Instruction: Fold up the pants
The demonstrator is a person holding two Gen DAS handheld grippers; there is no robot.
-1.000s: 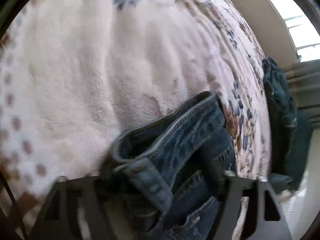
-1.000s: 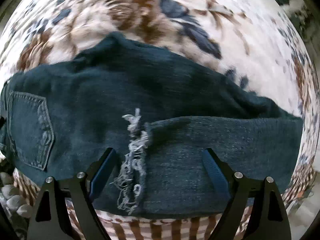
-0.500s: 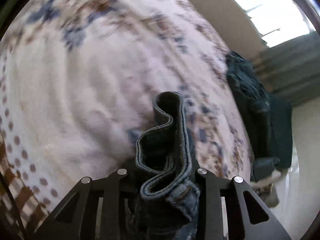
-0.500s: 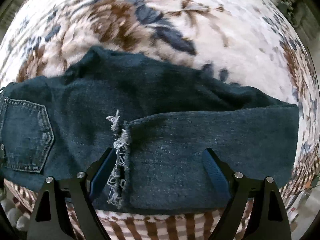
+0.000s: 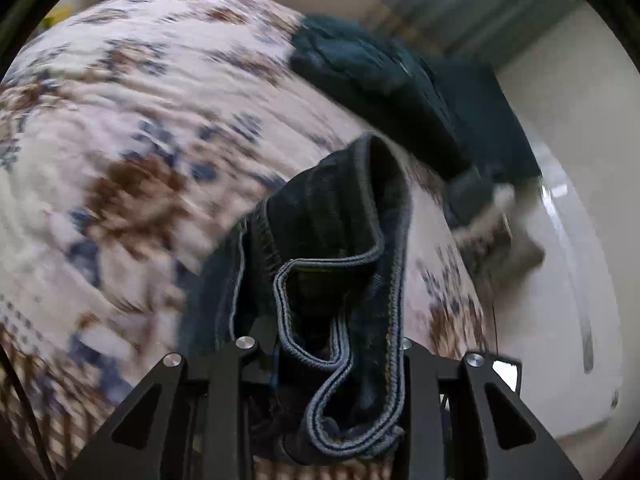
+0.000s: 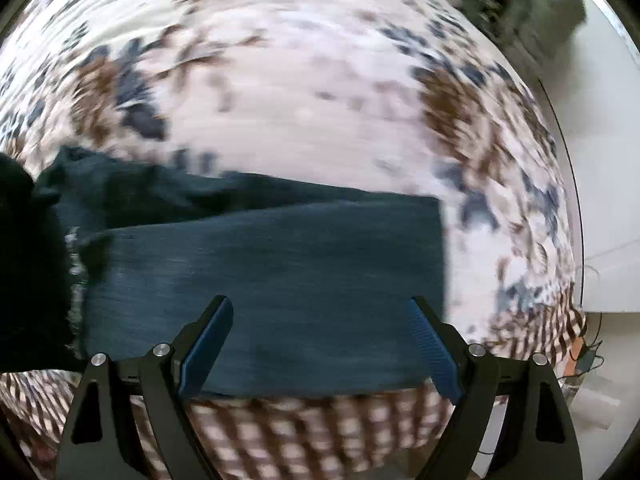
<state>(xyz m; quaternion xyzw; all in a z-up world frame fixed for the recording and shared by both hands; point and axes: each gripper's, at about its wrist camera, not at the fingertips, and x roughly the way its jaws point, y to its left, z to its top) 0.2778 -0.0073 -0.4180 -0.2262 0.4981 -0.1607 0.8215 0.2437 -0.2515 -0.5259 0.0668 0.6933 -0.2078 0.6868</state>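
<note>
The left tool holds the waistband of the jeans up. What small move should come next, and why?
Probably carry the left tool, shut on the bunched waistband, across over the folded leg and lower it there. The waistband is lifted off the blanket, and the leg already lies flat. The right tool is open above the leg and holds nothing.

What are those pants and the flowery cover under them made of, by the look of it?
Pants: denim, likely cotton; dark blue matte weave, thick stitched waistband, frayed threads at one edge. Cover: probably fleece or plush; soft and matte with a printed floral pattern, though blur hides the pile.
</note>
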